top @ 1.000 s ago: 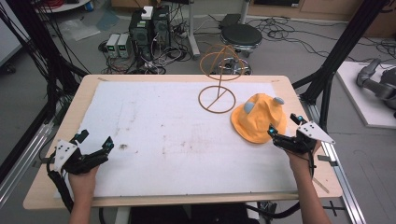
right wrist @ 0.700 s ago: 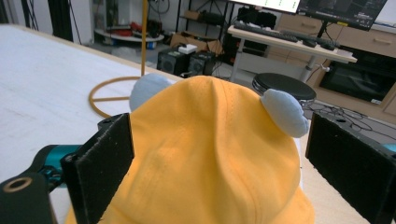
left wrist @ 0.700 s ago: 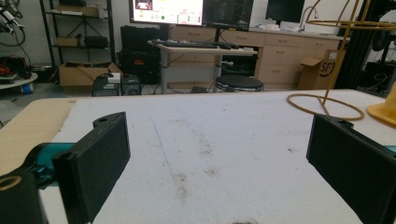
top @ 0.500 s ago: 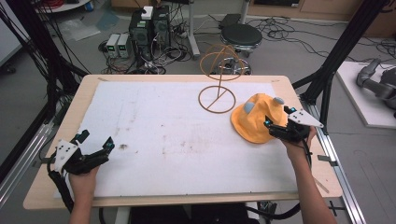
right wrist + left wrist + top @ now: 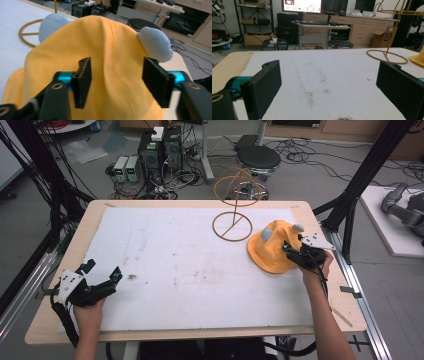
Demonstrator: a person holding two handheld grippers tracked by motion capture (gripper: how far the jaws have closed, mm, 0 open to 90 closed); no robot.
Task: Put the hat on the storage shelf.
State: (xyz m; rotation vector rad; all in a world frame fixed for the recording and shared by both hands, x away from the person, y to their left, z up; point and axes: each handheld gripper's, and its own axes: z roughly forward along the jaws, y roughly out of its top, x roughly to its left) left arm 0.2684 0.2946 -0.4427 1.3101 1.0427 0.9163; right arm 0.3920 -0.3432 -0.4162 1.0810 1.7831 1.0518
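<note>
Straddling a raised fold of the yellow cap (image 5: 110,50) with the right gripper (image 5: 116,82), jaws standing partly open on either side of the cloth, nothing pinched yet. Lying at the table's (image 5: 165,250) right side, just near of the wire stand (image 5: 234,215), grey ears (image 5: 156,43) pointing away. Probably calling for settling lower, centring the ridge, then squeezing squarely without snagging an ear. Resting wide open and empty at the near left: the left gripper (image 5: 100,280).
</note>
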